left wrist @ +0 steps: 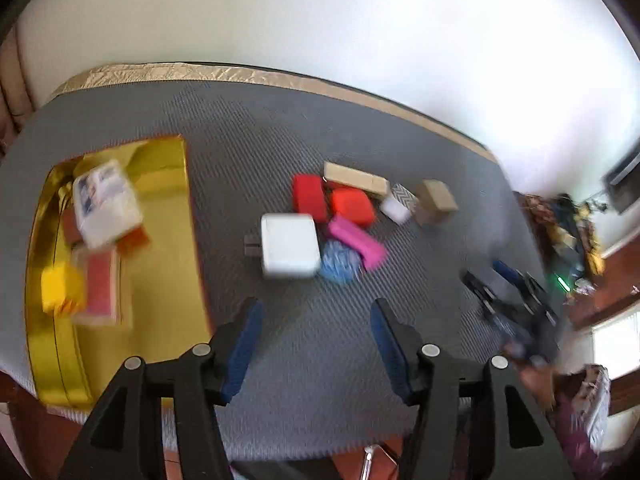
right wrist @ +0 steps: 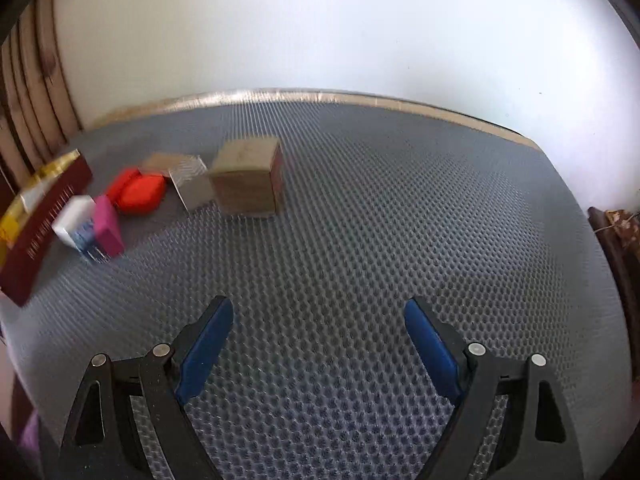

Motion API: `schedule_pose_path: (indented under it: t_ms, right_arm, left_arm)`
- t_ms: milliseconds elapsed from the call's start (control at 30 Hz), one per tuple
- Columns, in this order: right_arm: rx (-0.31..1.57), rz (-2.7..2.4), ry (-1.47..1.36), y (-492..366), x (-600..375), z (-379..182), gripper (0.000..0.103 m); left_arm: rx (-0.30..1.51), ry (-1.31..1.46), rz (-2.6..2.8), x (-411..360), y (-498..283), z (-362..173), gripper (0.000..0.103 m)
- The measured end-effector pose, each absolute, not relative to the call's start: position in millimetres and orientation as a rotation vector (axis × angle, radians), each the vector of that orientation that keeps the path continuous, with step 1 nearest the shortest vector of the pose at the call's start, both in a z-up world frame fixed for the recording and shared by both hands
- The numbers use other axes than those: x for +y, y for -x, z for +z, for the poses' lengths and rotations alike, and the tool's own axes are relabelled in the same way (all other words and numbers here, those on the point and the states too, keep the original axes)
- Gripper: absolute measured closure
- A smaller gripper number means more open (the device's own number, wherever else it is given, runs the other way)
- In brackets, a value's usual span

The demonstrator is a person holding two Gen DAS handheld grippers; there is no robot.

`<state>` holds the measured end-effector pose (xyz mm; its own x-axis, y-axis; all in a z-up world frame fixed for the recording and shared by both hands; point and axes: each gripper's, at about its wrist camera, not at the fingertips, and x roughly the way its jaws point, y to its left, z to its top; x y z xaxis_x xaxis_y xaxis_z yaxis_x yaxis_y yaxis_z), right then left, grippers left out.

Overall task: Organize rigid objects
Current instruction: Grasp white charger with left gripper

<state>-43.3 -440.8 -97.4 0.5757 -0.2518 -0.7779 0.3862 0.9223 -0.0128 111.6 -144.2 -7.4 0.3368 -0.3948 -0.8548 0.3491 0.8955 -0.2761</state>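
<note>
1. The left hand-held gripper (left wrist: 316, 312) is hanging over bare grey mat with its jaws spread and nothing between them, tilting down toward the pile.
2. The right hand-held gripper (right wrist: 318, 312) is likewise standing wide open and empty, over an open stretch of the table (right wrist: 400, 200).
3. From the left one, the white box (left wrist: 290, 246) is lying straight ahead and nearest, roughly square, so no long axis matters much.
4. Touching it on the right are a pink box (left wrist: 356, 240) and a blue patterned thing (left wrist: 338, 266); behind are two red boxes (left wrist: 310, 196), a long tan box (left wrist: 356, 178) and a brown carton (left wrist: 436, 200).
5. From the right one, that brown carton (right wrist: 248, 178) is ahead and to the left, well apart, and closest of the pile.
6. The gold tray (left wrist: 168, 200), already holding several boxes, is sitting to the left of the pile, nearer the left hand.
7. The pink neighbour is likely crowding any grip on the white box.
</note>
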Motion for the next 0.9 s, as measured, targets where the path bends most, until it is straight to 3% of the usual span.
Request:
schedule_pose_path:
  t_ms: [333,767,900]
  right_arm:
    - [0.835,-0.276,-0.237,54.1,-454.0,-91.2,0.015]
    - [0.83,-0.246,-0.238,55.7,-437.4,-95.3,0.015]
    - [0.83,-0.246,-0.238,55.3,-436.6,-95.2,0.009]
  left_arm:
    - [1.272,0.003,-0.36,-180.1,-185.5,-51.8,0.045]
    - [1.319,-0.107,-0.327,-204.4,-204.1,-74.8,0.043]
    - [1.332,-0.111,-0.312,-213.2,-209.6,-82.6,0.043]
